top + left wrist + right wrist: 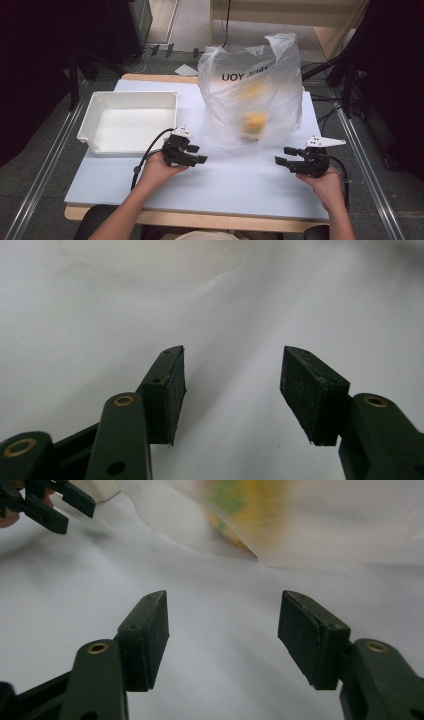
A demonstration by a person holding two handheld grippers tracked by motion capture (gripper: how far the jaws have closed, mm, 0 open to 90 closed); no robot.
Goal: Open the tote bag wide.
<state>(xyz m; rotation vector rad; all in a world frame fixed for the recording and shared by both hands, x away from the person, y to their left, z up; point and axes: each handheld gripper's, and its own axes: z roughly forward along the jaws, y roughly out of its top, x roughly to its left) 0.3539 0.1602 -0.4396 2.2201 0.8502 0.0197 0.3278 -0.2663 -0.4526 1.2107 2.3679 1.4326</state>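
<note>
Bag: white plastic bag (252,95) stands upright mid-counter (240,185), toward far edge; yellow item (254,121) inside.
L gripper (195,154): fingers released, nothing held; bag lies fwd-right of you.
R gripper (283,155): fingers released, empty; bag fwd-left, about as near.
Tray (100,145): white, left edge.

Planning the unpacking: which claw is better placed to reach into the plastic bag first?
Probably the left. The left claw sits open closer to the plastic bag and beside the white bin; the right claw, also open, lies farther from the bag's base.
</note>
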